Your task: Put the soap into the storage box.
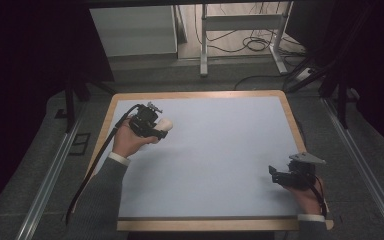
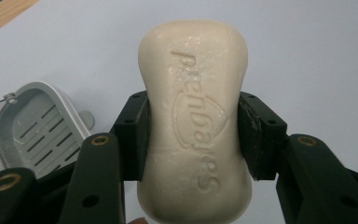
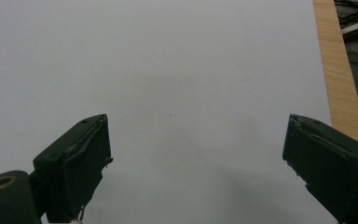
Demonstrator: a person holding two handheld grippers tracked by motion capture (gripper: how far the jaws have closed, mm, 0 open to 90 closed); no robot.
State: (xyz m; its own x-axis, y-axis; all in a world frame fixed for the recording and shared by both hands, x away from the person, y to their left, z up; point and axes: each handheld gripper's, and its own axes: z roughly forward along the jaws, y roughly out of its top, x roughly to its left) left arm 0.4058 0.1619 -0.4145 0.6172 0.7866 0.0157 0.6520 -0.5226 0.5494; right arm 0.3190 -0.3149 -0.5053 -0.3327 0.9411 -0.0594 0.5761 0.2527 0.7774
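Observation:
A cream bar of soap (image 2: 196, 107) with embossed lettering is clamped across its waist by the two black jaws of my left gripper (image 2: 196, 135). In the high view the left gripper (image 1: 160, 128) is at the mat's far left, with the soap (image 1: 166, 122) sticking out to its right. A grey slotted soap dish (image 2: 35, 126) lies on the mat below and to the left of the held soap in the left gripper view. My right gripper (image 1: 275, 176) rests near the front right of the mat. Its jaws stand wide apart with nothing between them (image 3: 198, 149).
A pale blue mat (image 1: 215, 155) covers the wooden table (image 1: 200, 94), whose bare rim runs around it. The wooden edge (image 3: 338, 70) lies just right of the right gripper. Beyond the table are metal desk legs, cables and dark floor.

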